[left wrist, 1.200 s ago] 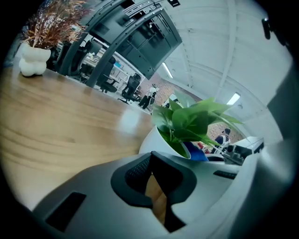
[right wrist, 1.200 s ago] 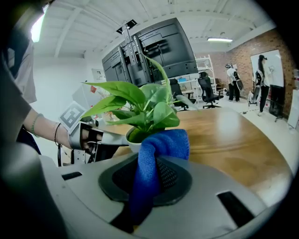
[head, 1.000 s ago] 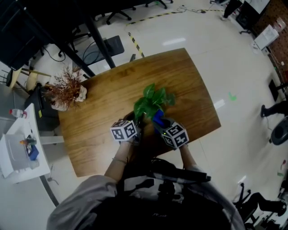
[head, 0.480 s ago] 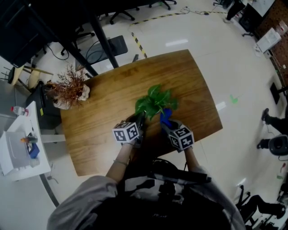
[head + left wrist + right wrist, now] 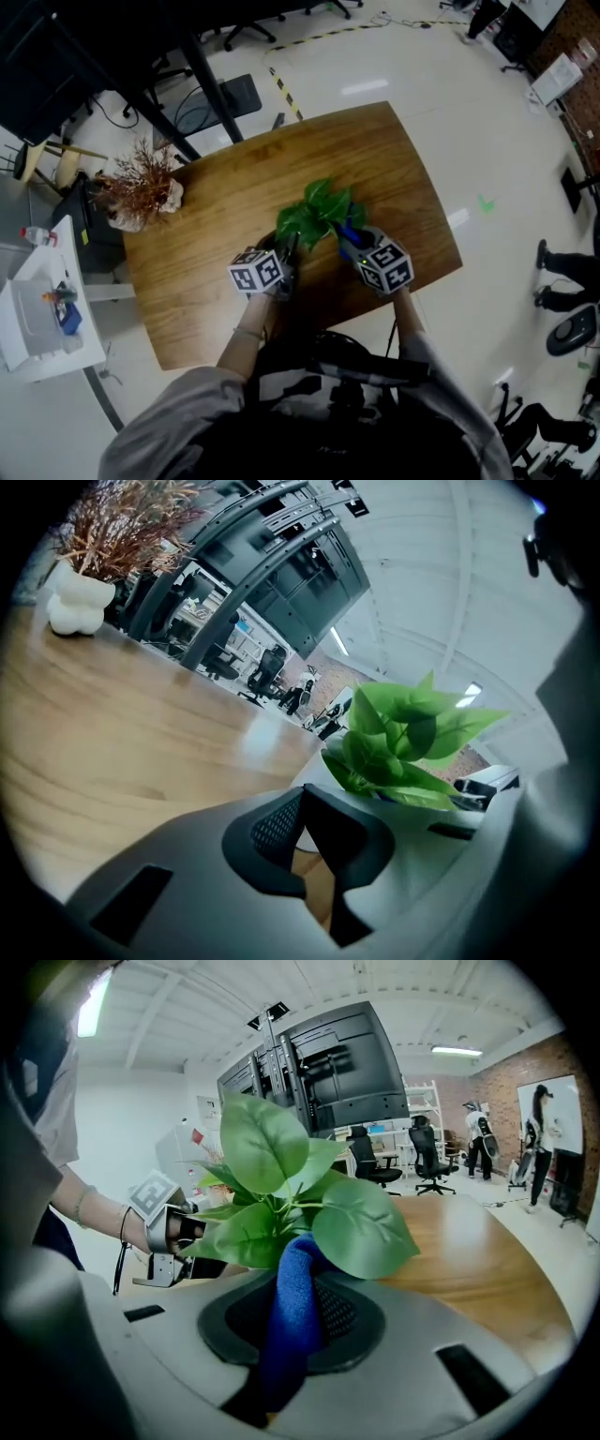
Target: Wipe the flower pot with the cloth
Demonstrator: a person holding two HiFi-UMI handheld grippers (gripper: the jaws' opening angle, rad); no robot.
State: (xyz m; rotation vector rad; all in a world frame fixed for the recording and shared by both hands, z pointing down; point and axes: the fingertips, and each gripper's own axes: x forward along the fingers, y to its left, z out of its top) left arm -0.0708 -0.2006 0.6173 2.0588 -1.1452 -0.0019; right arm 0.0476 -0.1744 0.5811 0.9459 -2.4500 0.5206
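No text, label, brand or number can be read; only wordless square patterns are carried by the left gripper's cube [image 5: 257, 272] and the right gripper's cube [image 5: 386, 266].

Head view looks steeply down on the table [image 5: 187, 281]; both gripper views sit low and close, sharing the plant [image 5: 403, 738]

Table: brown wood [image 5: 234, 216], rounded corners, standing on a pale glossy floor [image 5: 450, 112]
Near edge, middle: flower pot [image 5: 314, 766] with green leaves
Far left corner: white vase [image 5: 75, 607] of dried reddish twigs, well apart from the flower pot
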